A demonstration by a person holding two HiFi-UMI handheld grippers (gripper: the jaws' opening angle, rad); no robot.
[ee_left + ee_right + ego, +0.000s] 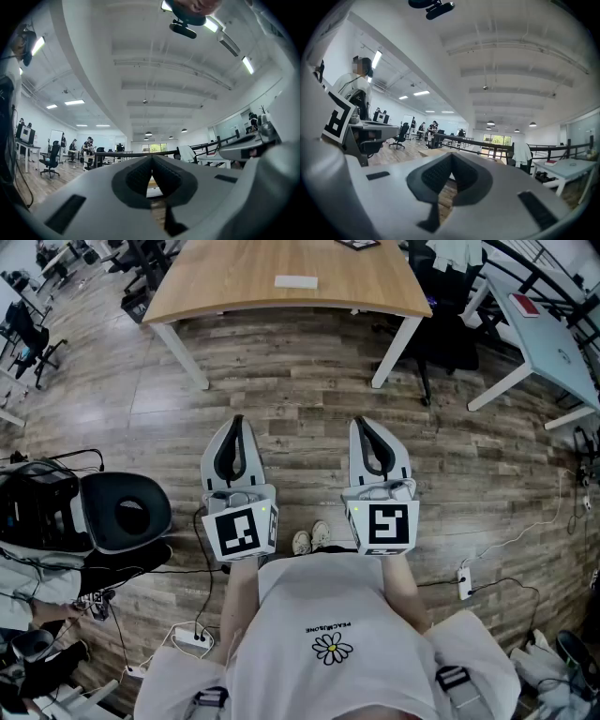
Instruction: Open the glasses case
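Our left hand-held gripper (235, 420) and right hand-held gripper (362, 422) point level above the floor (309, 395), jaws together, empty. The pale oblong we take for the case (296, 281) lies well ahead on the surface (225, 287), long axis crosswise, about equally near both.

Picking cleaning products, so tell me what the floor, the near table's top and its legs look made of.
Floor: matte wood-look planks, seams and grain visible; real wood or laminate, cannot tell. Table top: light wood or veneer, smooth satin, fine streaky grain. Legs: likely white painted metal, slim and uniform.
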